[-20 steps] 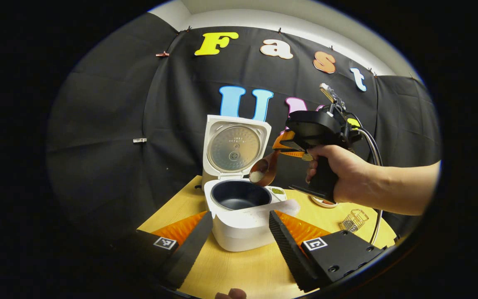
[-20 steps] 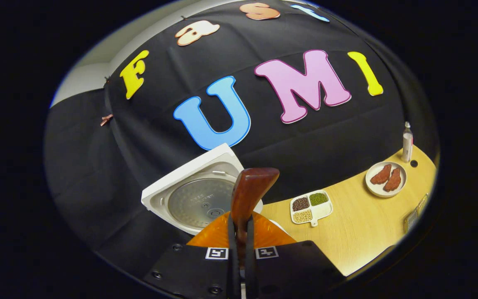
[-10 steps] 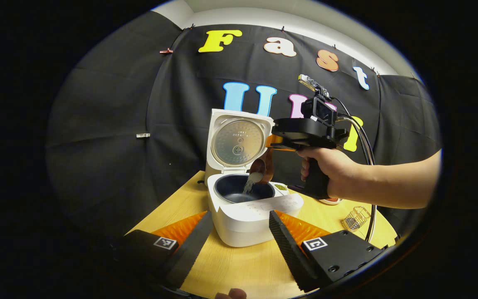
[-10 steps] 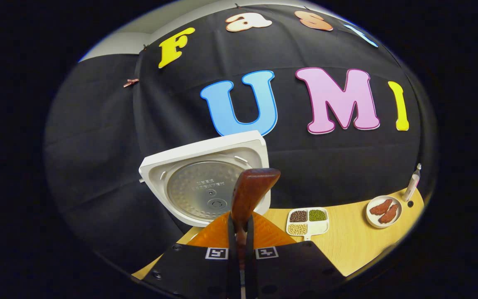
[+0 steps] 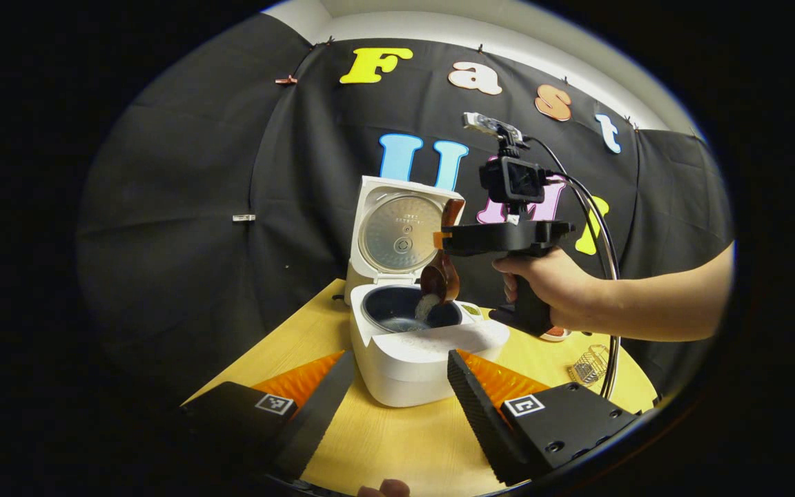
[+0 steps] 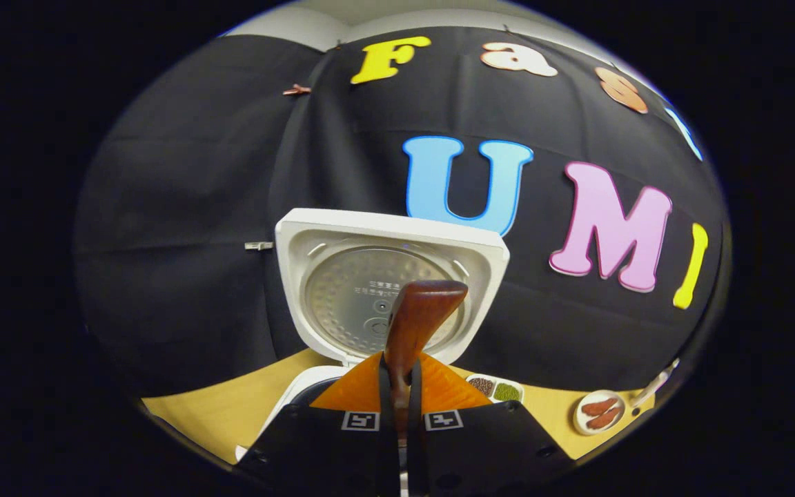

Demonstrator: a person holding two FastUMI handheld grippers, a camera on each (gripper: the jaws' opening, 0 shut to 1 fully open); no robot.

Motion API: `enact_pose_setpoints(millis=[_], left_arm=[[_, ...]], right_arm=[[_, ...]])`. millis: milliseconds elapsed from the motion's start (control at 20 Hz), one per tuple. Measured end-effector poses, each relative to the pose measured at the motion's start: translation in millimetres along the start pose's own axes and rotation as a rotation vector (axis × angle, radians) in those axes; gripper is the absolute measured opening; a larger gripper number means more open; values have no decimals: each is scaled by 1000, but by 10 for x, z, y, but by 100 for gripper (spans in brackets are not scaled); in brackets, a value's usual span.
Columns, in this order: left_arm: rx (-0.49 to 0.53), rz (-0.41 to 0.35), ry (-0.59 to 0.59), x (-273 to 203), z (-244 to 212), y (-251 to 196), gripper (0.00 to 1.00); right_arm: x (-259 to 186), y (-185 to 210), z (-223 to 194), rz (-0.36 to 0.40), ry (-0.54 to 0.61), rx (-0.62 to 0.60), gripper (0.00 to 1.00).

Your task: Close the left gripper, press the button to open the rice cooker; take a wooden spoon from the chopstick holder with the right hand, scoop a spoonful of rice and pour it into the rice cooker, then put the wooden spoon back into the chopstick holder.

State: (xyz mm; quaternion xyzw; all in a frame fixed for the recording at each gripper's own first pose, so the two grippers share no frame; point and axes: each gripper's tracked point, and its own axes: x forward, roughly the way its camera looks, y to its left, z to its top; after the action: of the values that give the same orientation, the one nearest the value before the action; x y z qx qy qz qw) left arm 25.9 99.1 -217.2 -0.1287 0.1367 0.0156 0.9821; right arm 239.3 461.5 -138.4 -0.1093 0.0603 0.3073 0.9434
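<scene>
The right gripper [image 5: 442, 238] clenches the wooden spoon [image 5: 439, 279], bowl tipped down over the open rice cooker [image 5: 411, 345] so rice [image 5: 427, 306] falls into its pot. The left gripper [image 5: 397, 407], jaws apart and holding nothing, hangs before the cooker on the wooden table [image 5: 397, 442], black cloth behind.

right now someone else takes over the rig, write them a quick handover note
Right gripper: shut on the wooden spoon, bowl tipped over the rice cooker pot, a little rice on it.
Left gripper: open, holding nothing, in front of the cooker.
Done: lid open and upright, spoon taken, rice scooped, some rice in the pot.
Left: finish the pour, then return the spoon to the chopstick holder, the wire basket at the table's right edge.
</scene>
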Motion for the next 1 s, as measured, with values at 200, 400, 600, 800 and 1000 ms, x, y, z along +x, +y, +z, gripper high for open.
enact_pose_setpoints(millis=[200,400,600,800,1000], left_arm=[[1,3,2,3,-13,-5,95],[-2,4,1,13,20,-14,95],[0,9,1,8,25,4,95],[4,17,-1,2,28,7,95],[6,20,2,-28,21,4,95]], right_arm=[[-57,239,40,66,-37,-164,9],[-95,460,28,121,-59,-311,9],[-191,643,-45,174,-88,-458,9],[-143,580,-94,191,-55,-421,9],[24,276,-53,133,9,-166,9]])
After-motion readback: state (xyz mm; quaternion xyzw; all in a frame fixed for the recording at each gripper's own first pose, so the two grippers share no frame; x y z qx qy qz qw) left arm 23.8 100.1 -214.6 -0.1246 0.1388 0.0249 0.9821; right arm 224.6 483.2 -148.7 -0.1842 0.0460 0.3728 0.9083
